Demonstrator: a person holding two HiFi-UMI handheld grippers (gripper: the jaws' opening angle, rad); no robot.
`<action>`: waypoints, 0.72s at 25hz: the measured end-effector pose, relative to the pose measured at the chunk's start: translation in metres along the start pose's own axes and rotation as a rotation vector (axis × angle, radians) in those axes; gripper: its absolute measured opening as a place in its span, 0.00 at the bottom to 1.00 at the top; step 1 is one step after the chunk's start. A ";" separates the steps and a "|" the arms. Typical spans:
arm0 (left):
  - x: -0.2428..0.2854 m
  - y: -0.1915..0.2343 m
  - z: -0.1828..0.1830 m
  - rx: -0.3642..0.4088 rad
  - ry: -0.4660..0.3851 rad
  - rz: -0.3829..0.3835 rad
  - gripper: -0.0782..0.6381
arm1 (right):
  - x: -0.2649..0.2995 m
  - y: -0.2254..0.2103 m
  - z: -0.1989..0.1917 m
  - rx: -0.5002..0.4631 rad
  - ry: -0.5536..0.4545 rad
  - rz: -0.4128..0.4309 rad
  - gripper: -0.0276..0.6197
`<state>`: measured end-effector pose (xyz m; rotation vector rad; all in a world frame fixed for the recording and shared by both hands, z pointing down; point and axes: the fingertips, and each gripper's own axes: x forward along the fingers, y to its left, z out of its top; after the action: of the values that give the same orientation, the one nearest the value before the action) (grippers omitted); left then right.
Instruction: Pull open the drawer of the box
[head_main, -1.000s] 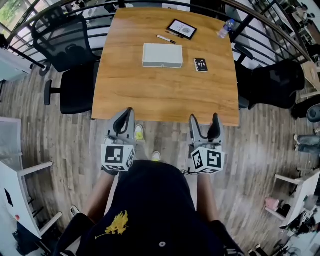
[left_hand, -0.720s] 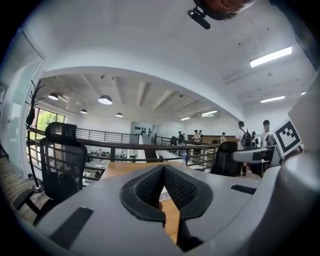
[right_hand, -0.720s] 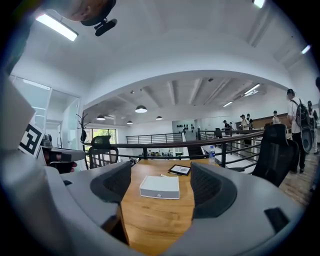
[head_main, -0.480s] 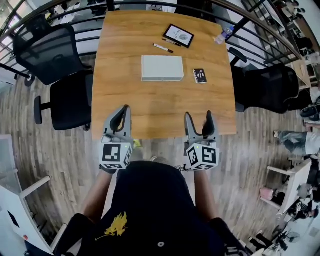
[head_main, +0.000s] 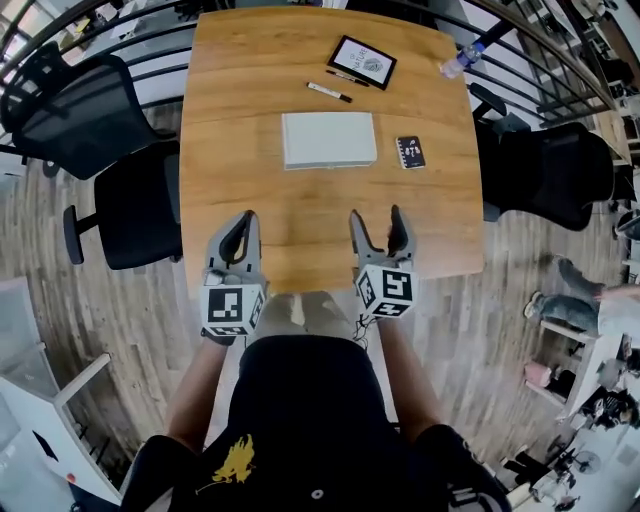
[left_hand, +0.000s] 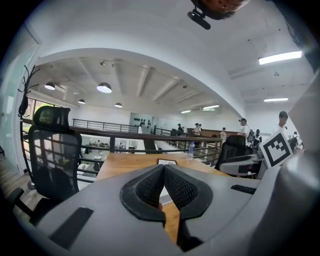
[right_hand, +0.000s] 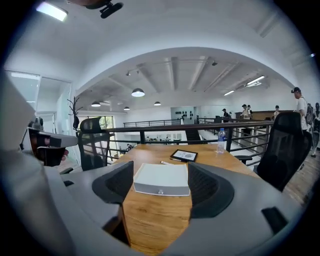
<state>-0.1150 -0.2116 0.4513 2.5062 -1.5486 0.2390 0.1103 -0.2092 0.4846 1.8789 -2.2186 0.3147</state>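
From the head view, one white box (head_main: 328, 139) lies mid-table (head_main: 300, 240) with one pen (head_main: 329, 92), one tablet (head_main: 362, 62), one black card (head_main: 409, 152) and one bottle (head_main: 457, 62). The left claw (head_main: 240, 222) and right claw (head_main: 376, 215), short of the table a second ago, now reach over its near edge. The left gripper view shows the left claw's pads pressed together on nothing. Only the right gripper view shows the shut drawer's knob (right_hand: 160, 191), well ahead of the right claw's empty, spread jaws, which have just been closing slightly.

A black-framed tablet (head_main: 362, 62) lies at the far side of the wooden bench (head_main: 320, 215), with a marker (head_main: 328, 92) just before it. A small black booklet (head_main: 409, 152) lies further right. A water bottle (head_main: 463, 58) stands at the far right corner. Black office chairs (head_main: 70, 105) flank the bench.
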 end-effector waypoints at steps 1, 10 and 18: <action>0.007 0.002 -0.003 -0.003 0.003 0.010 0.13 | 0.012 0.000 -0.008 0.001 0.015 0.010 0.53; 0.052 0.017 -0.046 -0.012 0.059 0.036 0.13 | 0.102 -0.005 -0.081 0.003 0.129 0.006 0.50; 0.069 0.023 -0.081 -0.017 0.110 0.019 0.13 | 0.166 0.006 -0.143 -0.044 0.209 -0.045 0.44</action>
<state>-0.1082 -0.2617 0.5477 2.4228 -1.5259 0.3582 0.0819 -0.3217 0.6704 1.7812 -2.0270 0.4296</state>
